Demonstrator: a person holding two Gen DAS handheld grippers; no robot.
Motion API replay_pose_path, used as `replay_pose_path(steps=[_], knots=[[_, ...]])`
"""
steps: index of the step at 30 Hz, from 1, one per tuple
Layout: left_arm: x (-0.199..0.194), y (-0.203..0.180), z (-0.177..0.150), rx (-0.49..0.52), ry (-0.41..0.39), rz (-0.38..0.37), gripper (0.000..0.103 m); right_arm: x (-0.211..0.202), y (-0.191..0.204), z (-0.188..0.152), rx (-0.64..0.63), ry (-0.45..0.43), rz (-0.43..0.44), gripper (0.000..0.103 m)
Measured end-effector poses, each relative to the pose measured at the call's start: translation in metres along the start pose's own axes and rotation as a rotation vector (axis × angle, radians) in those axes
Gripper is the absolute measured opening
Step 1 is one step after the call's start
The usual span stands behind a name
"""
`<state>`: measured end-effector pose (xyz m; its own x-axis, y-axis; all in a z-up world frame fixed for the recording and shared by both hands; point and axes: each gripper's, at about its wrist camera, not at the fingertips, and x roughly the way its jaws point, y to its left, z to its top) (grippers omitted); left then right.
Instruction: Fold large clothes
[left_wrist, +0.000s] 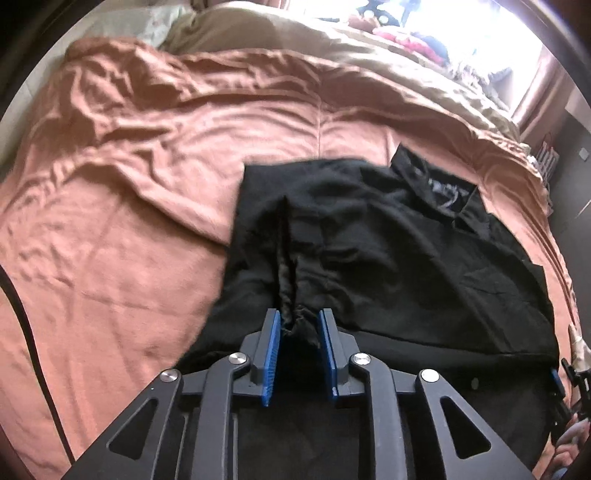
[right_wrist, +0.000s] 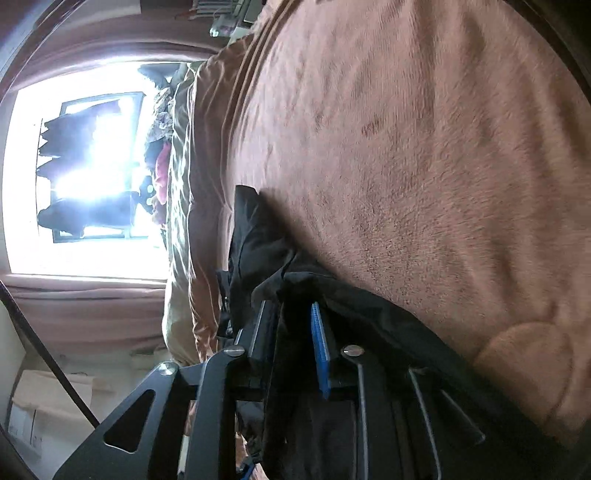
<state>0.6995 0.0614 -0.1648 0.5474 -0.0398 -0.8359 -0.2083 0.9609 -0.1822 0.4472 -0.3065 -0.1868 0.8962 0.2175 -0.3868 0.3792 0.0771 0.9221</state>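
Observation:
A black garment (left_wrist: 388, 240) lies partly folded on the right half of a bed, on a salmon bedspread (left_wrist: 147, 184). My left gripper (left_wrist: 300, 321) points down at its near edge. Its blue pads (left_wrist: 273, 332) stand slightly apart, with a bunched ridge of black cloth loose between them. In the right wrist view the picture is rolled on its side. There the black garment (right_wrist: 255, 229) drapes over my right gripper (right_wrist: 290, 308) and fills the gap beside the one blue pad (right_wrist: 319, 350) that shows. The cloth hides whether those pads press on it.
A beige blanket (left_wrist: 240, 37) and pillows lie at the far end of the bed. Coloured clothes (left_wrist: 406, 40) are piled by a bright window (right_wrist: 92, 166). A dark cable (left_wrist: 22, 314) hangs at the left. The bed's right edge (left_wrist: 554, 229) runs close to the garment.

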Motion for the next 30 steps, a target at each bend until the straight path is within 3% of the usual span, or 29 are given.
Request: replay_pose_path(steps=[2,3,6,12,15,18,25,27,29,30], knots=[[-0.017,0.003,-0.001,0.000,-0.019,-0.028,0.035,-0.002,0.004,-0.003,-0.011,0.001,0.023,0.052],[-0.025,0.004,-0.002,0.001,-0.029,-0.036,0.041,-0.002,0.006,-0.005,-0.019,0.003,0.027,0.055],[-0.052,0.009,-0.008,0.016,-0.050,-0.042,0.048,0.001,0.013,-0.016,-0.074,0.034,0.018,0.055],[-0.101,0.024,-0.029,-0.006,-0.057,-0.077,0.050,-0.002,0.029,-0.032,-0.209,0.078,-0.072,0.055],[-0.128,0.033,-0.046,-0.021,-0.073,-0.093,0.059,-0.012,0.039,-0.039,-0.277,0.099,-0.082,0.055],[-0.153,0.042,-0.064,-0.027,-0.092,-0.102,0.065,-0.040,0.049,-0.049,-0.356,0.118,-0.062,0.055],[-0.207,0.063,-0.108,-0.045,-0.113,-0.150,0.065,-0.115,0.062,-0.078,-0.602,0.142,-0.029,0.055],[-0.222,0.070,-0.123,-0.051,-0.125,-0.156,0.065,-0.128,0.059,-0.083,-0.651,0.162,-0.056,0.059],[-0.234,0.077,-0.135,-0.066,-0.135,-0.166,0.065,-0.148,0.054,-0.080,-0.680,0.146,-0.074,0.075],[-0.240,0.081,-0.142,-0.077,-0.142,-0.170,0.065,-0.154,0.054,-0.081,-0.687,0.139,-0.077,0.076]])
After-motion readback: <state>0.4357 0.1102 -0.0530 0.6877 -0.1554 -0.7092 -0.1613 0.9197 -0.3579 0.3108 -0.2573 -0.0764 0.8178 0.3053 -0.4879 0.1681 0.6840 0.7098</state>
